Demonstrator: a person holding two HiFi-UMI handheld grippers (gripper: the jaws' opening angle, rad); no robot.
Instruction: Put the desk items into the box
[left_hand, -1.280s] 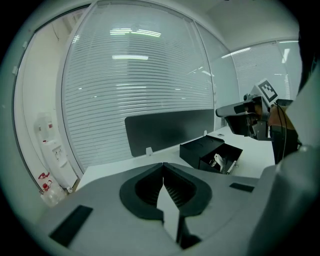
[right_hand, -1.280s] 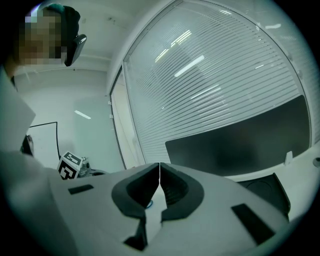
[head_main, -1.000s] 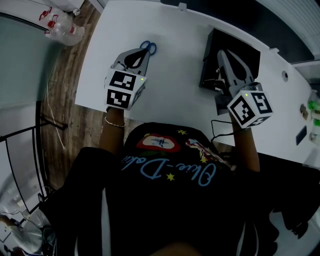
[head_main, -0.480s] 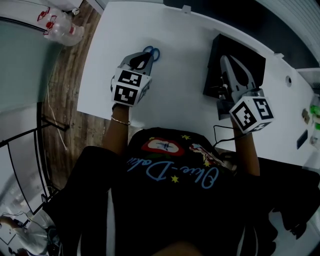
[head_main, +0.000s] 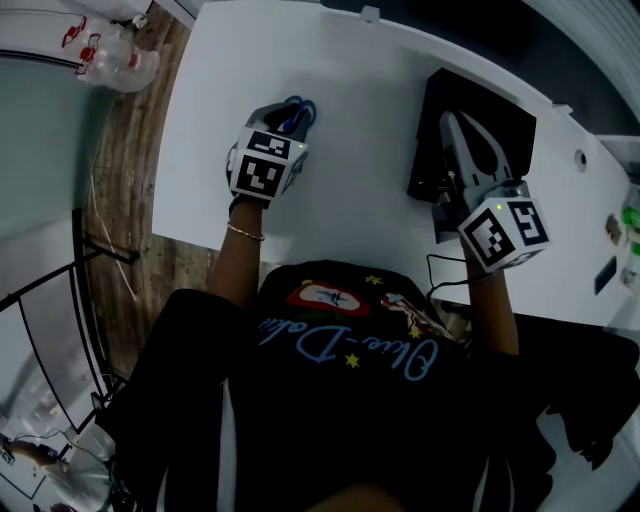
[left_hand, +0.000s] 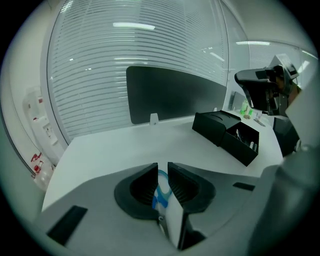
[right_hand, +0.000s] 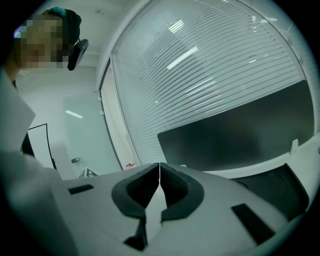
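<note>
This looked like the pick-up step: the blue-handled scissors (left_hand: 160, 192) were not yet gripped. Nearest you, your left forearm (head_main: 238, 262) reached out over the near edge of the white tabletop (head_main: 360, 150), with the left gripper (left_hand: 163, 170) tipped down toward the surface. Its jaws had just been opening and stood partly apart. The scissors' blue handle lay in the gap between them, not pinched. The scissors lay in the tabletop's left half, about midway between its near and far edges. Your right gripper (right_hand: 159, 172), jaws pressed together on nothing, hovered almost level over the near end of the open black box (head_main: 505, 112). The box sat in the tabletop's right half, well apart from the scissors. The next move likely called for settling the left jaws around the handle, closing firmly, then carrying the scissors across to the box.
</note>
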